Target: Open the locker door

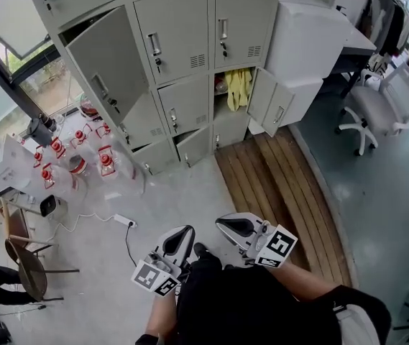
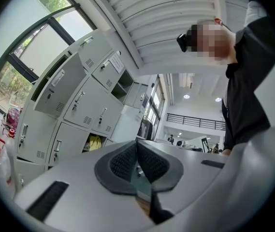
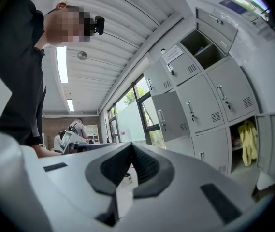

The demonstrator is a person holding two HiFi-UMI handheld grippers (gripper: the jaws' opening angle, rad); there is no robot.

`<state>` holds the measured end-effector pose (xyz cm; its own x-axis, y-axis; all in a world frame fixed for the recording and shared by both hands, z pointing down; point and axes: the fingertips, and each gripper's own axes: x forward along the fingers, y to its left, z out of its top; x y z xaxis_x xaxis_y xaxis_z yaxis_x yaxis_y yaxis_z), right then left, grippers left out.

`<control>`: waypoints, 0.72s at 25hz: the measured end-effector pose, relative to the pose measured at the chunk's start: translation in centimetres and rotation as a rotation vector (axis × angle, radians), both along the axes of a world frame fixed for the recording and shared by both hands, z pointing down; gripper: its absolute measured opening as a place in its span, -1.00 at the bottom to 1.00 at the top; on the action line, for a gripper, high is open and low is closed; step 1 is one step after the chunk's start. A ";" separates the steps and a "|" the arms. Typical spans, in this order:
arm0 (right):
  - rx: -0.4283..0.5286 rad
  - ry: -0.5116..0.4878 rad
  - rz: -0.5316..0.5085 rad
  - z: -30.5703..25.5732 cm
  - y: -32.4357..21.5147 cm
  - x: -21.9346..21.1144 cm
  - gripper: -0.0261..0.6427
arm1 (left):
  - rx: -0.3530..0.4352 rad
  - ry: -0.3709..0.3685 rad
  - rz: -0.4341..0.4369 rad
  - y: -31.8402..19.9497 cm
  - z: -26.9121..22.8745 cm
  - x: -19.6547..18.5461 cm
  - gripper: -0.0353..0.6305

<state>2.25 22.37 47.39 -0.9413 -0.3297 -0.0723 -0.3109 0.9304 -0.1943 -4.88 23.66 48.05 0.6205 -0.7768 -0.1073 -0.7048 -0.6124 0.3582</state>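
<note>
Both hand-held grippers shut and low by the body, locker bank [image 1: 182, 49] well ahead.
The left hand-held gripper [image 1: 187, 231] and right hand-held gripper [image 1: 222, 223] have jaws pressed together on nothing. Bare floor [image 1: 182, 196] lies open between them and the lockers. An upper-left door [image 1: 107, 67] and a lower-right door [image 1: 272, 103] stand swung out. Red-capped water jugs [image 1: 75, 157] crowd the left, and a wooden slat platform [image 1: 276, 192] edges the right.

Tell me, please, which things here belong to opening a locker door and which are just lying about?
For the job:
- lockers
- shut door with its handle
- left gripper, closed and empty
- right gripper, closed and empty

Lying about:
- water jugs
- yellow cloth in an open locker
- power strip
- office chair
- wooden chair
</note>
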 end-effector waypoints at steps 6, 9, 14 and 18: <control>0.029 0.021 -0.012 -1.7 -7.4 -4.9 -0.89 | 0.037 0.026 -0.019 -7.0 -1.5 -4.7 -0.84; 0.044 0.018 0.008 -2.8 -10.2 -6.5 -0.89 | 0.041 0.032 -0.004 -9.8 -2.0 -6.5 -0.84; 0.032 0.023 0.065 -2.6 -13.6 -6.8 -0.89 | 0.034 0.034 0.053 -13.4 -1.7 -7.1 -0.84; 0.008 0.037 0.083 -1.8 -15.8 -7.0 -0.89 | 0.032 0.043 0.080 -16.0 -1.7 -7.2 -0.84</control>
<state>-4.71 6.53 45.63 -0.9127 -0.4065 -0.0408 -0.3942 0.9025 -0.1737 -12.06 7.63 46.34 0.6748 -0.7207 -0.1591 -0.6373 -0.6777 0.3670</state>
